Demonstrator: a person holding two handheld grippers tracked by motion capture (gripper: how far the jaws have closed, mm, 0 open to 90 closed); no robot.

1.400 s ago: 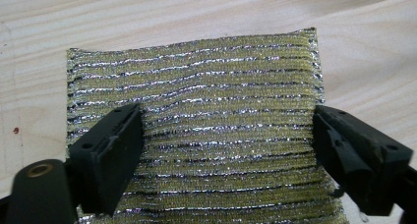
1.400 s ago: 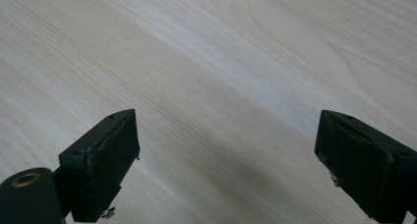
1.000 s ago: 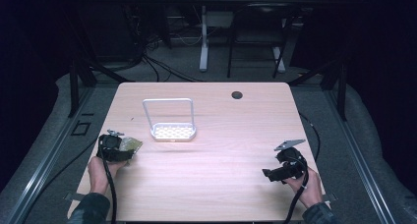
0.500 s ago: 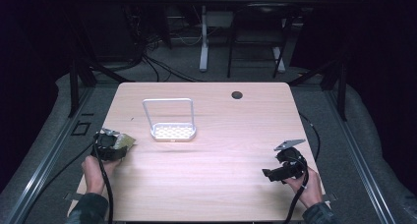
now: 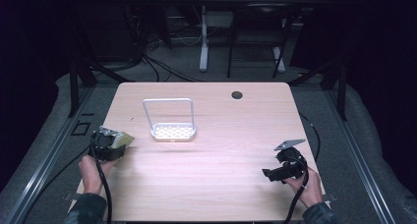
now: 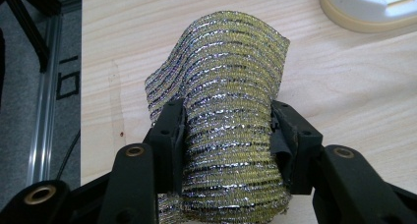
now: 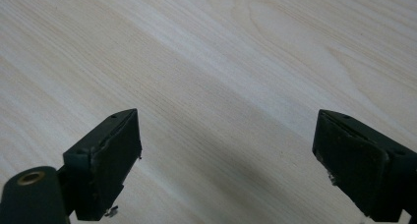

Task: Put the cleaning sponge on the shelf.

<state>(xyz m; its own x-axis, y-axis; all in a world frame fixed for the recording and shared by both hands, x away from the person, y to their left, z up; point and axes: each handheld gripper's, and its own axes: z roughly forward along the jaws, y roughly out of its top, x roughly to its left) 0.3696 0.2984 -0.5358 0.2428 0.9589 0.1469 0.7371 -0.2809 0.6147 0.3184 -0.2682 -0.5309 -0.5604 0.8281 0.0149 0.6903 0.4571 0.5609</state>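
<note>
A glittery yellow-and-silver scouring pad (image 6: 231,62) is squeezed between the two black jaws of my left gripper (image 6: 227,123), bulging upward above them. In the high view that gripper (image 5: 117,141) is at the table's left edge, held by a hand, with the scouring pad (image 5: 124,138) poking out toward the middle. My right gripper (image 5: 268,174) is near the right front of the table, pointing left. Its jaws stand wide apart over bare wood in the right gripper view (image 7: 226,150), with nothing between them.
A white perforated tray with a tall wire handle (image 5: 172,131) stands just right of the left gripper, and its rim (image 6: 369,10) appears in the left gripper view. A dark cable hole (image 5: 237,95) marks the wooden table (image 5: 221,150) at the back. Cables trail from both grippers.
The left gripper with the scouring pad has shifted slightly to the left. The right gripper has stayed where it was.
</note>
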